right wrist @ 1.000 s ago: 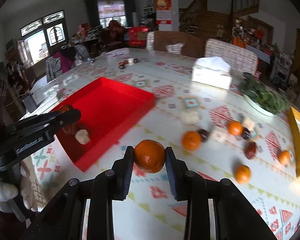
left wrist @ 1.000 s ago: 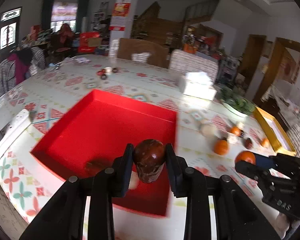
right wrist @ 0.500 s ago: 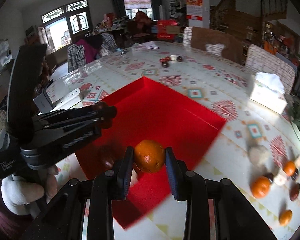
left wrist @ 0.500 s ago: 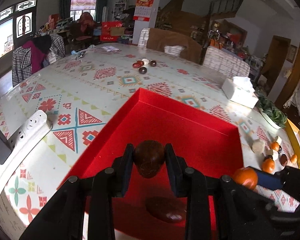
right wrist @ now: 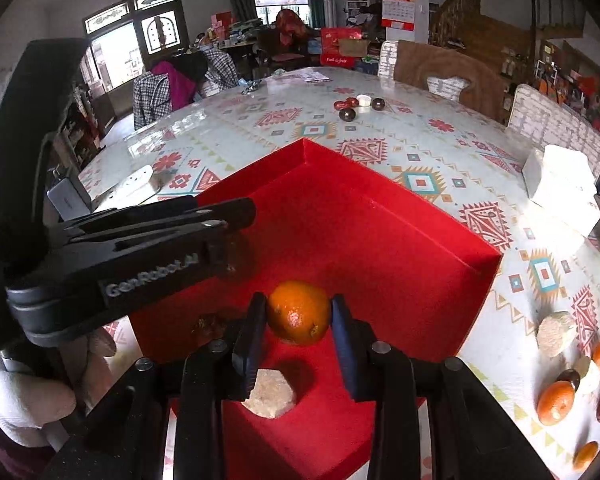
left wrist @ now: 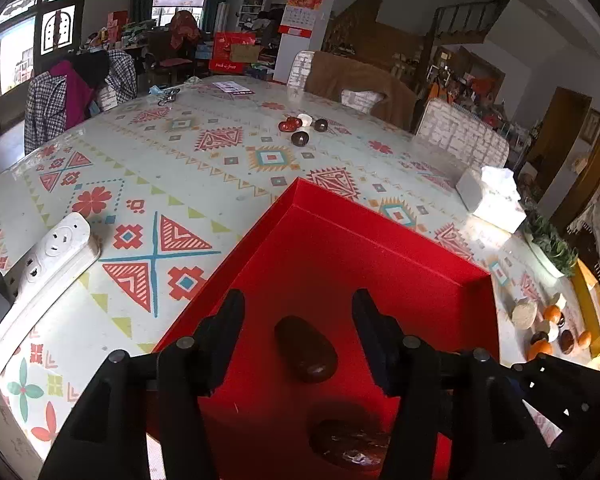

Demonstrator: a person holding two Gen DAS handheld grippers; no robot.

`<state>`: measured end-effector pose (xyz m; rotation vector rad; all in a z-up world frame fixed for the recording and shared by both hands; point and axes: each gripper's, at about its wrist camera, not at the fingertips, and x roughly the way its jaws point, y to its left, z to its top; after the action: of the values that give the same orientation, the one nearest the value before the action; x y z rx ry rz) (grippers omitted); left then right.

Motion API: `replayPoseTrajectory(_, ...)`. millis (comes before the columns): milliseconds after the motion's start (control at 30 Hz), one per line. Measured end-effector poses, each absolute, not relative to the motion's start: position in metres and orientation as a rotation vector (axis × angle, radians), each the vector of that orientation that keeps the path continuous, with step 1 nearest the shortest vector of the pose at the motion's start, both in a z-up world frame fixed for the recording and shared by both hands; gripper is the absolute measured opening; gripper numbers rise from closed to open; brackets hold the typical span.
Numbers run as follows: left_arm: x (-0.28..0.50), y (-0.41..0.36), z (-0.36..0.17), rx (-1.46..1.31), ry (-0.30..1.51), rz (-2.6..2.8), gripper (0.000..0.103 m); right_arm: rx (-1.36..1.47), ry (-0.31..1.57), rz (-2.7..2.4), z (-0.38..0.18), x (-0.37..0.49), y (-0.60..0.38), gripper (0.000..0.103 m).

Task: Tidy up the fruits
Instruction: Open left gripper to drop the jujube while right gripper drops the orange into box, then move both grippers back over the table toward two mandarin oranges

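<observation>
A red tray [left wrist: 380, 248] lies on the patterned table. My left gripper [left wrist: 298, 320] is open above it, and a dark brown fruit [left wrist: 306, 350] lies on the tray floor between its fingers. Another dark brown fruit [left wrist: 350, 444] lies nearer, low in the view. My right gripper [right wrist: 299, 316] is shut on an orange [right wrist: 299, 312] and holds it over the tray [right wrist: 380, 232]. A pale lumpy fruit [right wrist: 270, 392] lies in the tray below it. The left gripper [right wrist: 236, 214] also shows in the right wrist view, over the tray's left side.
Several oranges and dark fruits [right wrist: 556, 400] and a pale round piece [right wrist: 554, 334] lie on the table right of the tray. A white power strip [left wrist: 48, 264] lies to the left. A tissue box [left wrist: 494, 200] stands beyond; small items [left wrist: 304, 128] lie far back.
My left gripper has opened and the dark brown fruit it held now lies in the tray. My right gripper has carried the orange from the table to above the tray.
</observation>
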<state>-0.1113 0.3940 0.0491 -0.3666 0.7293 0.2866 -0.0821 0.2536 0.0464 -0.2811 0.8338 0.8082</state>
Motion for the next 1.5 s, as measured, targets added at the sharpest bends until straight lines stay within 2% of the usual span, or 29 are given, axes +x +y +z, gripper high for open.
replayPoseTrajectory(200,-0.117,0.388,0.056,-0.376,0.725,0.273,0.067,-0.240,0.819,0.803,0.055,-0.082,0.242,0.036)
replayPoseTrajectory(333,-0.123,0.378,0.064,-0.383,0.716,0.257,0.073,-0.224,0.802,0.800,0.061,-0.086,0.233,0.045)
replayPoseTrajectory(467,-0.130,0.367,0.074,-0.382,0.700,0.237,0.076,-0.199,0.789,0.792,0.067,-0.090,0.219,0.046)
replayPoseTrajectory(767,-0.147,0.326,0.097,-0.354,0.662,0.170,0.076,-0.131,0.768,0.720,0.078,-0.092,0.148,0.046)
replayPoseTrajectory(1033,-0.148,0.278,0.107,-0.302,0.662,0.111,0.077,0.010,0.742,0.534,0.087,-0.083,0.014,0.047)
replayPoseTrajectory(1300,-0.118,0.212,0.085,-0.247,0.745,-0.006,0.077,0.132,0.790,0.322,0.070,-0.064,-0.112,0.048)
replayPoseTrajectory(1500,-0.093,0.157,0.064,-0.174,0.813,-0.105,0.077,0.189,0.834,0.320,0.049,-0.052,-0.136,0.048)
